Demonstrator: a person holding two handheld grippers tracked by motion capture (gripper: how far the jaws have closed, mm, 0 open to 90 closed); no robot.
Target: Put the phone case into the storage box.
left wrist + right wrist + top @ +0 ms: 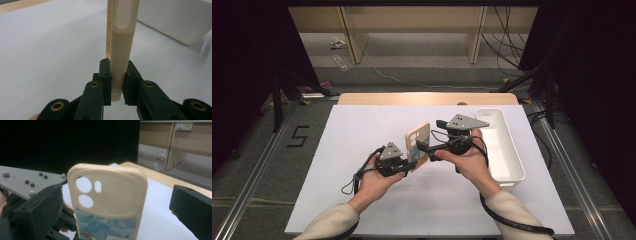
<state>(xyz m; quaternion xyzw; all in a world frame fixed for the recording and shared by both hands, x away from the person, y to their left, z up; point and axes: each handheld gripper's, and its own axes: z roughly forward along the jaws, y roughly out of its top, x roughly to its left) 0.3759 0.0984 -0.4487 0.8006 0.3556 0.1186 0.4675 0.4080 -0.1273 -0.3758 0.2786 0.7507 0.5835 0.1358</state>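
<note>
Phone case (418, 146) is held upright above the white surface (362, 150), clamped at its lower end by the left tool (408, 164); the right tool (424, 150) is spread wide around it.

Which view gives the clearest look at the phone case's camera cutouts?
The right gripper view: the phone case faces the camera, its cutouts and printed picture plain. The left gripper view shows its thin edge clamped in the left gripper. The high view shows it small and slanted.
</note>
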